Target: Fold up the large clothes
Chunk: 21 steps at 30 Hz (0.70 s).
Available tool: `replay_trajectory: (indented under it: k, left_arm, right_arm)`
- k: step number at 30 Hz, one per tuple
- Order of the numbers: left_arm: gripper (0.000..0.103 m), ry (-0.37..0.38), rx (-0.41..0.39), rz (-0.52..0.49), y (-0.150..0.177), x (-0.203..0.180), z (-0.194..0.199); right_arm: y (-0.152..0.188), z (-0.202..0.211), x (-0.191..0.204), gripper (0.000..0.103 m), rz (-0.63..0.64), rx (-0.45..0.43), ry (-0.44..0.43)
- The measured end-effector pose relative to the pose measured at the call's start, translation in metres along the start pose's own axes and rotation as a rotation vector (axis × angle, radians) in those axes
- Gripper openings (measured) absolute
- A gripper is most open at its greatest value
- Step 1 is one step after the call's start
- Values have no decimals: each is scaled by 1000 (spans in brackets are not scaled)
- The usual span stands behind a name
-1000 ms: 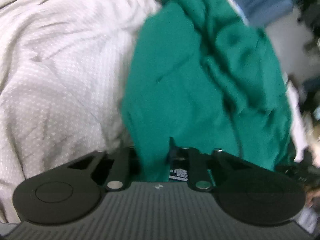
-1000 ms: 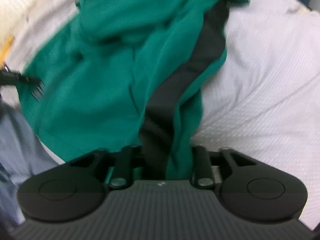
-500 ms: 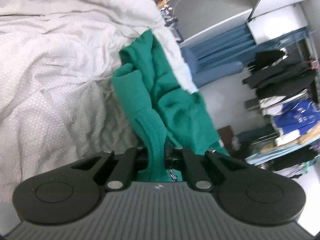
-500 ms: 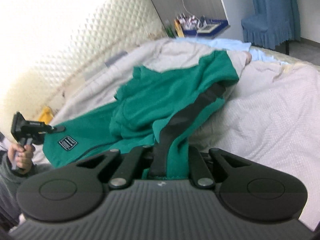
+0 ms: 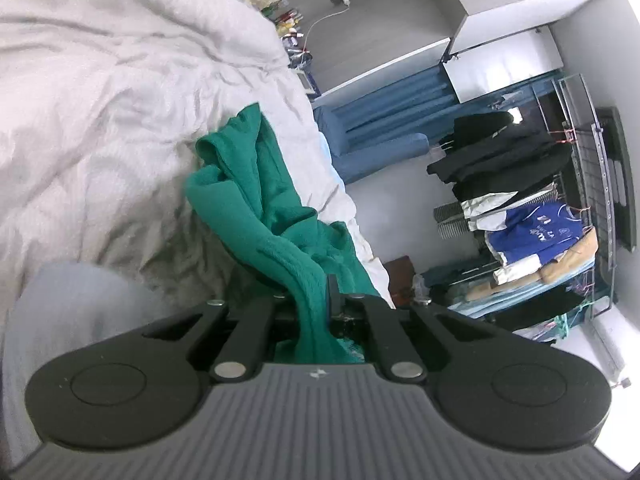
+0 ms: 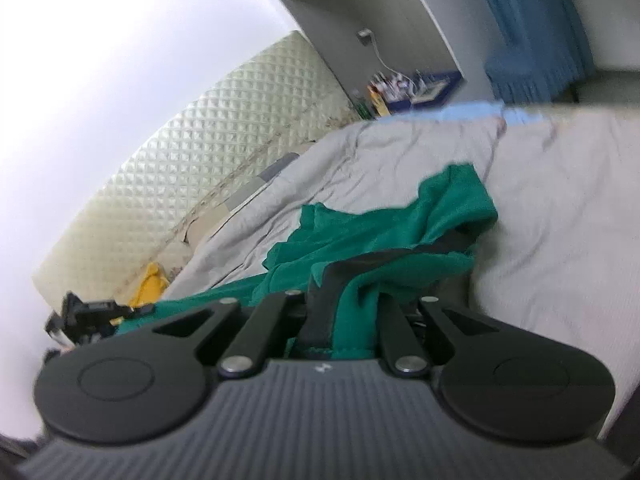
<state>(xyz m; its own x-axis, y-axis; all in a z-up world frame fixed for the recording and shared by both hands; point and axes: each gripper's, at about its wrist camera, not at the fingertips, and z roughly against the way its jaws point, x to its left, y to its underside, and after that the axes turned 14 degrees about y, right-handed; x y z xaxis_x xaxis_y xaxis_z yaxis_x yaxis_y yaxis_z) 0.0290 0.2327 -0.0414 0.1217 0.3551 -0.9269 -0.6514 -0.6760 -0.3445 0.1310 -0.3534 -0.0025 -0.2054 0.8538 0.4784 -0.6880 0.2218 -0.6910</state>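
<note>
Left hand-held gripper (image 5: 316, 300): clenched on a bunched edge of the green garment (image 5: 256, 200)
Right hand-held gripper (image 6: 344, 312): grasping the same garment where a black stripe (image 6: 320, 304) runs in
Garment: crumpled on the bed's grey quilt (image 5: 100, 120), stretched between both grippers
Background: quilted headboard (image 6: 200, 168), clothes rack (image 5: 540, 220), blue curtain (image 5: 392, 120)

bed: rumpled grey duvet (image 5: 100, 128) ahead and left of the jaws | headboard (image 6: 208, 152) quilted, cream, beyond | blue curtain (image 5: 384, 120) far right | clothes rack (image 5: 520, 216) packed, right | walls grey, bright glare upper left
</note>
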Motion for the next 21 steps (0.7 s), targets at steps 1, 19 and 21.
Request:
replay_trajectory:
  k: [1, 19, 21]
  left_arm:
    - [5, 12, 0, 13, 2, 6, -2]
    - [6, -34, -143, 90, -168, 55, -189]
    - [6, -64, -141, 87, -189, 62, -216]
  right_arm:
    - [2, -4, -4, 8, -26, 10, 0]
    - [-110, -149, -45, 8, -297, 3, 122]
    - [-122, -172, -52, 8, -321, 9, 143]
